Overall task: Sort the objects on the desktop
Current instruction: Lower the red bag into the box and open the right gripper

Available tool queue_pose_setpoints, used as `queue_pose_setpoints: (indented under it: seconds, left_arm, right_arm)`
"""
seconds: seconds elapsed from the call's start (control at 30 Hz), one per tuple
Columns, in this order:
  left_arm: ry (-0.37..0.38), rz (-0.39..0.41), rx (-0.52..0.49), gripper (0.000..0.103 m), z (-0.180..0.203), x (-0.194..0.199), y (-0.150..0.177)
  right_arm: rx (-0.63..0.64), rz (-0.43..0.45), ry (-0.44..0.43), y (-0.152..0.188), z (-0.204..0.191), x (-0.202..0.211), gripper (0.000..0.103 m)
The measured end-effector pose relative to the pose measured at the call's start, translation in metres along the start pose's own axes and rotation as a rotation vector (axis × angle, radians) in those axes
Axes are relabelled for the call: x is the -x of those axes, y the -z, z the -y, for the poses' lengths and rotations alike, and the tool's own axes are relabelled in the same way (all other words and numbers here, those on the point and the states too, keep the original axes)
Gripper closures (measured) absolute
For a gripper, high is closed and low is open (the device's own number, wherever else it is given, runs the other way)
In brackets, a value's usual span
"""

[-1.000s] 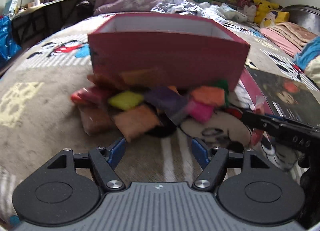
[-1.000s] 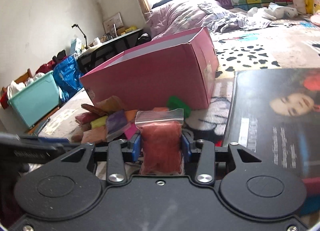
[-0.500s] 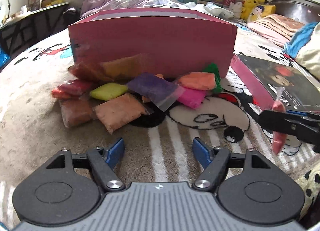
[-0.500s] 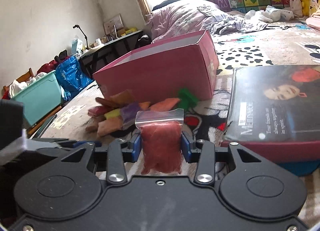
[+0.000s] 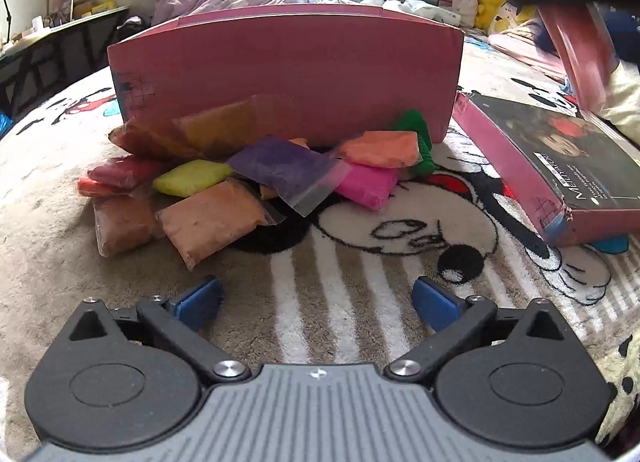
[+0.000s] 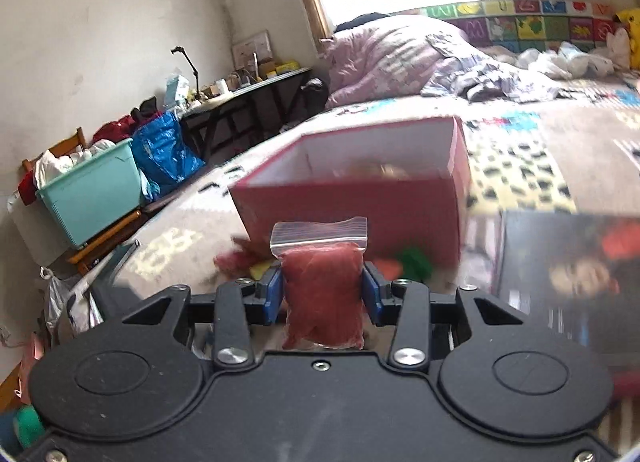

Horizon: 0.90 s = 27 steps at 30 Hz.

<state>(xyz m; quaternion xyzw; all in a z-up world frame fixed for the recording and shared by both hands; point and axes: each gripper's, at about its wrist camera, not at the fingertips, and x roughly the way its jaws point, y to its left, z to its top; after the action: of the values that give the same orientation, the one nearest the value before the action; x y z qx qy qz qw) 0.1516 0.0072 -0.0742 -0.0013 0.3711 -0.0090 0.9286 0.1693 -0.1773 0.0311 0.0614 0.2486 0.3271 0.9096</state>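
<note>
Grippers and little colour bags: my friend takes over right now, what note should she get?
Right gripper: shut on the red bag, lifted, facing the open pink box.
Left gripper: open, empty, low over the blanket, facing the pile.
Pile of bags lies against the box's front wall.
Done: red bag picked up. The box seems to hold something, blurred.
Left: drop the red bag in, then clear the pile.

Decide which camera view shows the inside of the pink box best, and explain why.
The right wrist view: it looks down over the rim into the pink box, showing its white inner walls, though blurred. The left wrist view shows only the box's outer front wall, with bags piled against it.
</note>
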Motion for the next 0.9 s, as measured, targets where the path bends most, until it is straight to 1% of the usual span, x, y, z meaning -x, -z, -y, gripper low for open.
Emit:
queue_pose_setpoints:
  seconds: [0.13,0.23,0.37,0.63,0.83,0.9]
  left_arm:
    - [0.009,-0.004,-0.026,0.0,0.0,0.001,0.0]
    - [0.017,-0.001,-0.027,0.0,-0.001,0.002,0.0]
    - [0.021,0.002,-0.02,0.0,-0.002,0.001,-0.001]
    - [0.058,-0.001,0.033,0.0,-0.01,0.002,-0.006]
    - [0.114,0.002,0.103,0.0,-0.024,0.002,-0.009]
    - [0.128,0.002,0.118,0.0,-0.027,0.002,-0.01]
  right_arm:
    - [0.071,-0.018,-0.004,-0.042,-0.011,-0.02,0.063]
    - [0.113,-0.044,-0.001,-0.068,-0.02,-0.042,0.063]
    - [0.12,-0.1,0.012,-0.095,-0.023,-0.076,0.063]
    - [0.089,-0.236,0.069,-0.118,-0.016,-0.146,0.063]
    - [0.16,-0.37,0.113,-0.118,-0.017,-0.193,0.062]
    - [0.196,-0.399,0.127,-0.118,-0.019,-0.206,0.062]
